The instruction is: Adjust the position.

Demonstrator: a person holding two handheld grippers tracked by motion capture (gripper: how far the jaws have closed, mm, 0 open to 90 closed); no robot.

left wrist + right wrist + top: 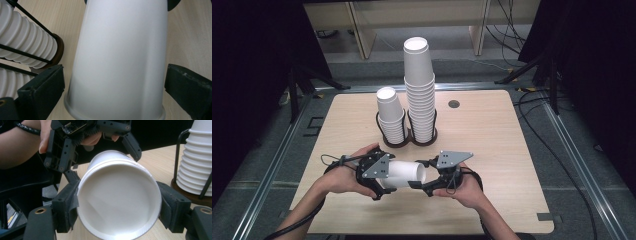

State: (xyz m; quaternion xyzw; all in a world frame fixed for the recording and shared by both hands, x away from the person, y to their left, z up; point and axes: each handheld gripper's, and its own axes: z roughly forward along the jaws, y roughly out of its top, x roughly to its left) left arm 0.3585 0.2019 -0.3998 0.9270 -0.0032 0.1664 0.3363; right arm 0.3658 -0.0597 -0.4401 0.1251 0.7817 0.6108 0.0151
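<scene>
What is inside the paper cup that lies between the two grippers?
The right gripper view looks into the cup's open mouth: white walls and a white bottom, with no object inside. The mouth faces the right gripper, whose fingers press its rim. The lowest inner wall is hidden behind the rim.

The high view looks forward and down over the whole desk from its near edge. Each gripper view sits close behind its own jaws. All three share the paper cup near the near edge.
</scene>
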